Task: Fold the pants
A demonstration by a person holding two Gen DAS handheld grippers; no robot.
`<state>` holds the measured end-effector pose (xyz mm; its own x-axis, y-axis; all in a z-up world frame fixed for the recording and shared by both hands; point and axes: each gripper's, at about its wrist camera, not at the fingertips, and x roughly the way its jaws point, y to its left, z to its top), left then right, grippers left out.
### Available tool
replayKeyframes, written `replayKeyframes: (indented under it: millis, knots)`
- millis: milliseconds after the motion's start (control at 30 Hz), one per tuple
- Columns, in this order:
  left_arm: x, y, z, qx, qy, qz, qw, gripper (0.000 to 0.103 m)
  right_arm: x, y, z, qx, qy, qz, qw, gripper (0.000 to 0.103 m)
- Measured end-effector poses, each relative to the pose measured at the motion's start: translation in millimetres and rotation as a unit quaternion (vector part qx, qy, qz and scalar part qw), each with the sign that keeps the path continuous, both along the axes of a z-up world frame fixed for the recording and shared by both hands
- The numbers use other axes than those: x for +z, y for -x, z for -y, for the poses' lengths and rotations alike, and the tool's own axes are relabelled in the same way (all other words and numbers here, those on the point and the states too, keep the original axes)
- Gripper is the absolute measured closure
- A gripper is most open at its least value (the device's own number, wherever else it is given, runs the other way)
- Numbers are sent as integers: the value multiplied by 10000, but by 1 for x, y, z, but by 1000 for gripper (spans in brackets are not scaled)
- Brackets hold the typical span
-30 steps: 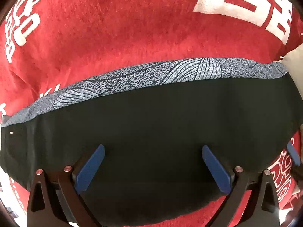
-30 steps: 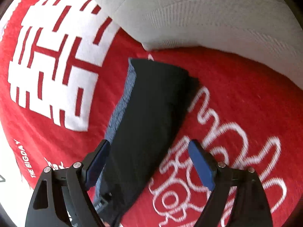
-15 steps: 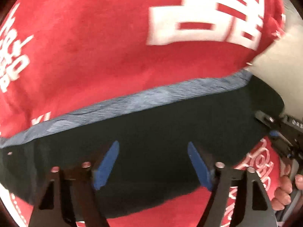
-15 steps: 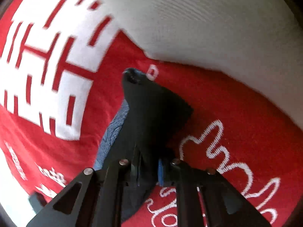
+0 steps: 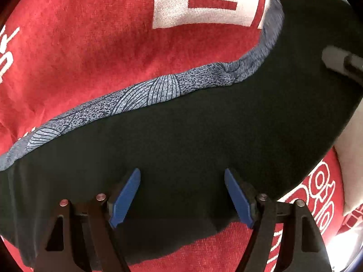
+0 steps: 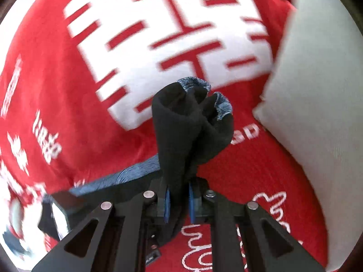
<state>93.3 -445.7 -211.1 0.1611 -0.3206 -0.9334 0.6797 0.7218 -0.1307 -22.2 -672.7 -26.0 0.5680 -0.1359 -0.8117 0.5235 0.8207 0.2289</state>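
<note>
Underneath everything, a red blanket (image 5: 95, 45) with large white block characters and thin white squiggled lettering, spread wide across both views; whether over a bed or a worktop, impossible to tell. Off to the right, a pale grey cushion (image 6: 317, 95) with a woven texture, resting on the red fabric.

Across the blanket, black pants (image 5: 181, 147), laid in a long band from the lower left of the left wrist view up toward the upper right. Along the far edge, a blue-grey patterned strip (image 5: 147, 95) printed with fine leaf-like lines. At the upper right of that view, the black cloth lifted off the blanket and curling upward, the strip bending with it.

In the right wrist view, one end of the pants (image 6: 192, 124) bunched into an upright roll of black cloth, bits of the blue-grey pattern peeking at the top. Right claw (image 6: 178, 206) clenched on that bunch, blue pads (image 6: 167, 204) pressed against the cloth from both sides, the fabric raised above the blanket. Behind and to the left, more of the garment trailing down toward the surface.

Left claw (image 5: 181, 197) released, blue fingers (image 5: 124, 199) spread wide apart, poised over the near part of the flat black cloth, gripping nothing. Contact between the tips and the fabric not clear.
</note>
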Motion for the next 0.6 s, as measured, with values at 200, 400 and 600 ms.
replayKeyframes:
  millis: [200, 400, 600]
  knots:
    - [27, -37, -47, 405, 241, -319, 9984, 27, 22, -25, -62, 911, 954, -262, 9909, 90]
    - [33, -94, -144, 1106, -149, -108, 9937, 27, 14, -55, -142, 1761, 1641, -539, 9691, 90]
    - [18, -130, -245, 1847, -651, -61, 9806, 27, -41, -81, -246, 2774, 2211, -1046, 9291, 90]
